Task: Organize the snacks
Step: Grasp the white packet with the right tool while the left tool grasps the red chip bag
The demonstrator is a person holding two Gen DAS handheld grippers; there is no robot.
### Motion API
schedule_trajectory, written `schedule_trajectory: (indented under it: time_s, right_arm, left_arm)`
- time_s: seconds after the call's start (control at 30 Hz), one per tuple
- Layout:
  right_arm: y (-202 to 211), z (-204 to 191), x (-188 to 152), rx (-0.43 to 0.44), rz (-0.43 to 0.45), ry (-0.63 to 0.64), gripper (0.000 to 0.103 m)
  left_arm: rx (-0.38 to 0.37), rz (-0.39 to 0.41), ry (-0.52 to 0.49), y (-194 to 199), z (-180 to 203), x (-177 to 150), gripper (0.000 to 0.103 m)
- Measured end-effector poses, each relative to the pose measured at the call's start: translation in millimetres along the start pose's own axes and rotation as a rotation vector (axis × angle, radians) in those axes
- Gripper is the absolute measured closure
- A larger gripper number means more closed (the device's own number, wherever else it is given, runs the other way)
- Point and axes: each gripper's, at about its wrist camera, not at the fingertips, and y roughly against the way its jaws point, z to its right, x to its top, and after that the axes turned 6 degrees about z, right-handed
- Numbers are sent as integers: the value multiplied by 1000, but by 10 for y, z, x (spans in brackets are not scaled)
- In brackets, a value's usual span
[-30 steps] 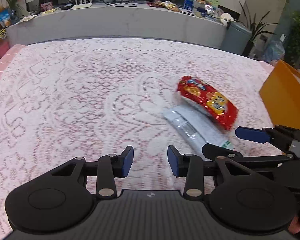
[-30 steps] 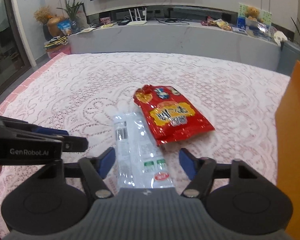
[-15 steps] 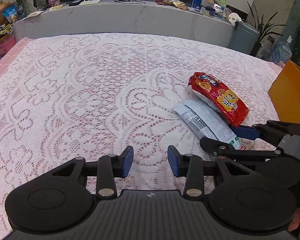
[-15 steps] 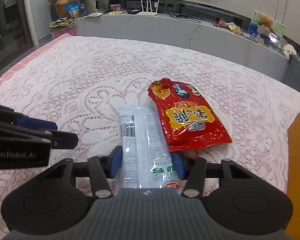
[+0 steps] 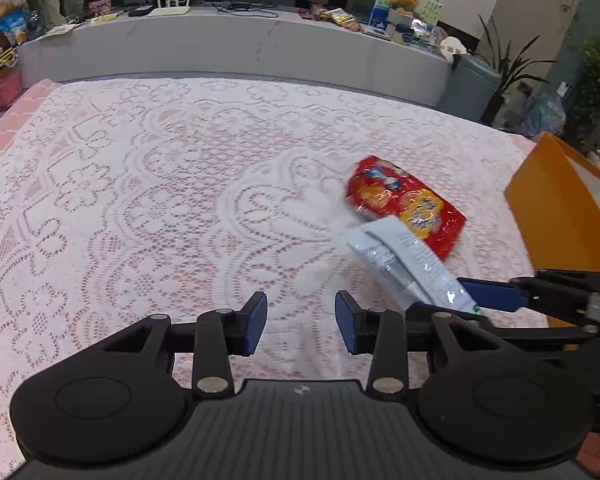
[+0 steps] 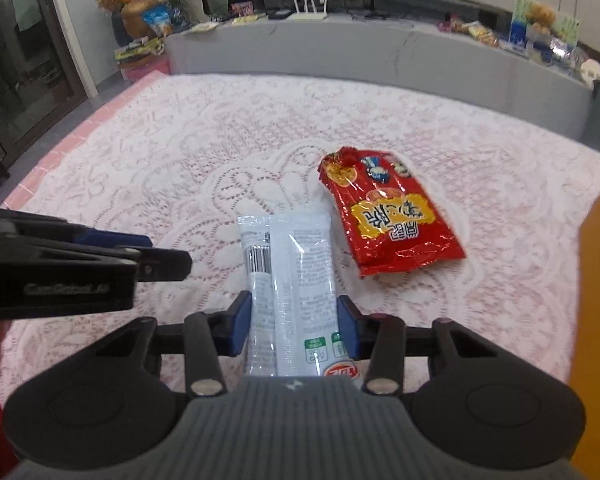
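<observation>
- Snacks on the lace tablecloth (image 5: 148, 208) number 2: a white packet (image 6: 290, 280) and a red bag (image 6: 388, 216).
- White packet: long and narrow, with a barcode near its far left corner and green marks near its near end. It lies lengthwise between the blue pads (image 6: 236, 330) of the right gripper (image 6: 292, 330), its far end reaching out over the cloth just beside the red bag.
- Right gripper: its jaws are closing, and both pads sit against the long edges of the white packet, so it has hold of that packet. In the left wrist view the same gripper (image 5: 456, 300) comes in from the right with the packet (image 5: 404, 260) sticking out of it at a slant.
- Red bag: flat on the cloth to the right of the packet's far end, glossy, with yellow lettering. In the left wrist view the packet's far end overlaps its near edge; whether they touch I cannot tell.
- Left gripper (image 5: 301, 322): partly open, about a third of its spread, with nothing but cloth between its pads.
- Orange box (image 5: 556, 216): stands at the right edge of the table, apart from the red bag.
- Grey counter (image 5: 236, 46): runs behind the table, cluttered with small items.
</observation>
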Motion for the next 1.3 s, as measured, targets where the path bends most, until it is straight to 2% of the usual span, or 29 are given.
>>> schedule_trajectory:
  time_s: [0.2, 0.33, 0.53, 0.7, 0.9, 1.0, 1.2, 1.3]
  right_arm:
    - [400, 93, 39, -56, 82, -29, 59]
    - [417, 268, 113, -172, 97, -32, 59]
    - [174, 525, 252, -272, 92, -80, 59]
    - [-92, 607, 307, -278, 83, -116, 59]
    - [-314, 679, 297, -284, 61, -132, 59]
    - [-370, 711, 276, -287, 48, -141, 59]
    - [-401, 744, 242, -283, 46, -142, 59]
    - [-394, 789, 228, -280, 46, -160, 59]
  left_arm:
    - [-58, 17, 7, -21, 162, 111, 52]
    - [-124, 15, 29, -170, 266, 210, 35]
    - [-175, 53, 72, -521, 321, 407, 34]
    - [-161, 55, 43, -861, 312, 539, 34]
    - [-210, 9, 53, -1164, 279, 550, 34]
    - [-249, 4, 78, -1210, 298, 515, 34]
    - [-274, 48, 74, -1086, 405, 517, 48]
    - [-326, 67, 152, -1011, 397, 493, 48]
